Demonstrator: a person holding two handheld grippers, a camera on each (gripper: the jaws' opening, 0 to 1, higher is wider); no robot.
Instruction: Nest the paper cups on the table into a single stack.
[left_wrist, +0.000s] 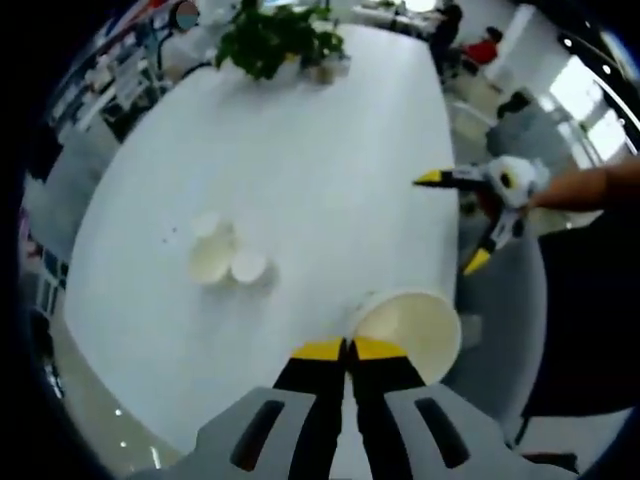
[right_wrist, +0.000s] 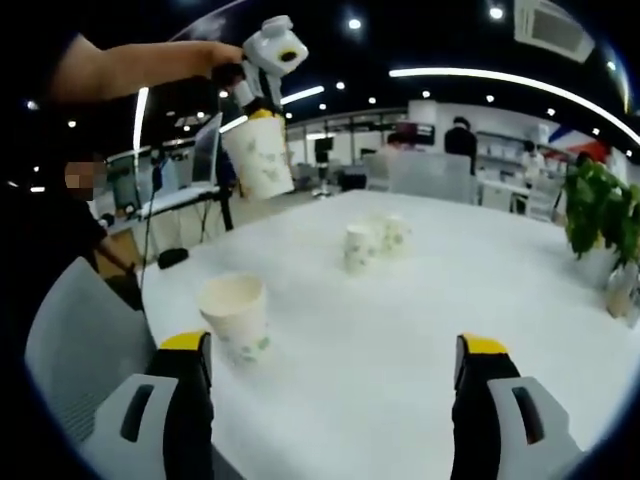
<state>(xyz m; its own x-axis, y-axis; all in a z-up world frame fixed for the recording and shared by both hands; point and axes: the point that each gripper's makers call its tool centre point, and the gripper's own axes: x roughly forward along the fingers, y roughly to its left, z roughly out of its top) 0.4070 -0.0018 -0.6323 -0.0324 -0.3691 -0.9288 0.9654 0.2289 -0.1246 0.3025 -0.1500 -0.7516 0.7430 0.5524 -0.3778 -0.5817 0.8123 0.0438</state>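
Note:
My left gripper is shut on the rim of a white paper cup, held in the air above the table's near right edge. The right gripper view shows this left gripper up high, with the printed cup hanging from it. Another cup stands upright near the table edge, just ahead of my right gripper's left jaw. The right gripper is wide open and holds nothing. It also shows open beyond the table's right edge. Three more cups stand grouped mid-table.
The white table carries a potted plant at its far end. A grey chair stands by the near edge. A person's arm holds the left gripper. People and desks fill the office behind.

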